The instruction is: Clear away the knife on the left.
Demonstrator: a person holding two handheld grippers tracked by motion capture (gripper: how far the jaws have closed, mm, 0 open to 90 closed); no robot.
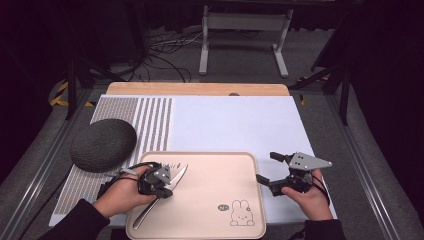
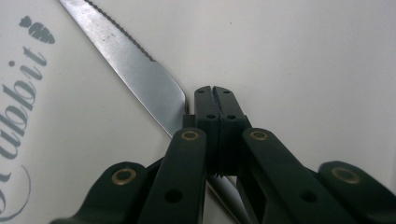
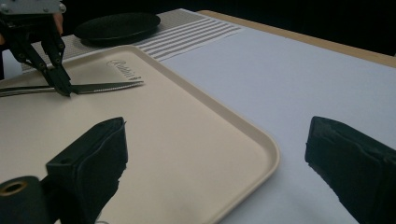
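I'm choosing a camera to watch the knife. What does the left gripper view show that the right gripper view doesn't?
Left gripper view: the serrated edge of the knife close up, beside the tips of the shut left tongs. Right gripper view: the open right tongs, dark round mat, striped mat. Shared: knife, left tongs, beige tray, its Rabbit lettering.

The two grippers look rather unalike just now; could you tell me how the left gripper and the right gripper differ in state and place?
The left gripper has its jaws shut on the knife, while the right gripper stands open and holds nothing. The left gripper points down over the tray; the right gripper lies nearly level at the tray's right edge, above the white mat. Both are black, two-jawed and hand-held.
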